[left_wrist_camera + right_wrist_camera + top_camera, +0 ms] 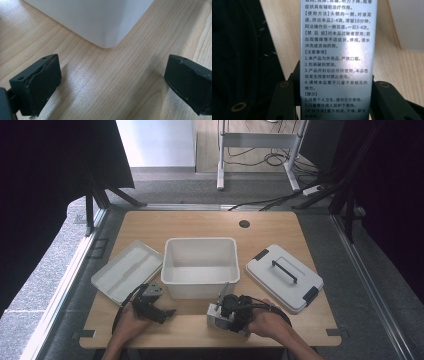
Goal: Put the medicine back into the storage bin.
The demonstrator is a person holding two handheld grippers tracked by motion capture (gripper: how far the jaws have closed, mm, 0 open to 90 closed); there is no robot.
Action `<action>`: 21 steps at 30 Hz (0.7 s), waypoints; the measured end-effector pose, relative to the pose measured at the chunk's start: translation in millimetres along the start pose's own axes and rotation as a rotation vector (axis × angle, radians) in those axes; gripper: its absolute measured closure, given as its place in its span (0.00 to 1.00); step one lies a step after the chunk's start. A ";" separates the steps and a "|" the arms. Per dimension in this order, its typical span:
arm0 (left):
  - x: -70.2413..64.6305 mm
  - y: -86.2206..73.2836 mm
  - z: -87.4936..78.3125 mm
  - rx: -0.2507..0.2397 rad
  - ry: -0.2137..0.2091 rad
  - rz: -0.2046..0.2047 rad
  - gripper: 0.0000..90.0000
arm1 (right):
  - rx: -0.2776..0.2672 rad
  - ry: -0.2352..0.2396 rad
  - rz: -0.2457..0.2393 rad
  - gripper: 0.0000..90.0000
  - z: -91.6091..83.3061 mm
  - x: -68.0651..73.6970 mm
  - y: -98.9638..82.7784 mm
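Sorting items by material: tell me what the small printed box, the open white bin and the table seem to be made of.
Small printed box: probably coated cardboard, silvery with a soft sheen; light glares across its printed text.
Open white bin: looks like moulded plastic, smooth and semi-matte, with rounded corners and a rolled rim.
Table: wood or a wood-look laminate, pale with visible grain lines; which one is unclear.

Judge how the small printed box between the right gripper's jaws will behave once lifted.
The box looks like thin card, so probably light and easily dented. Its glossy face may slip a little. The right gripper flanks its flat sides, so it likely won't roll.
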State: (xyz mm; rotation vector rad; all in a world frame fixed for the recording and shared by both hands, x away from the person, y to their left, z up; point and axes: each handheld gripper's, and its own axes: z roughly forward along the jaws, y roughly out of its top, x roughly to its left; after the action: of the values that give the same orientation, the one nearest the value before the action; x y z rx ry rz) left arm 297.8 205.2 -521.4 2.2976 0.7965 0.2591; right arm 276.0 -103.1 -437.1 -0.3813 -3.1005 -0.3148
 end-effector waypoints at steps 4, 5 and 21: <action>0.0 0.0 0.0 -0.001 0.000 -0.001 0.01 | -0.009 0.004 -0.002 0.62 -15.1 0.2 3.6; 0.0 0.0 0.0 -0.001 0.000 -0.001 0.01 | -0.010 0.007 -0.004 0.62 -19.3 0.3 4.8; -0.1 -0.2 0.0 -0.005 0.002 -0.005 0.02 | -0.017 0.013 -0.021 0.62 -90.4 -9.5 35.0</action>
State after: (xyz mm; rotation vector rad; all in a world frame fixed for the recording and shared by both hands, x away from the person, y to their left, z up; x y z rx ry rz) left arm 297.6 205.3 -521.5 2.2905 0.8018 0.2615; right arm 291.6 -90.1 -341.8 -0.3453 -3.0934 -0.3422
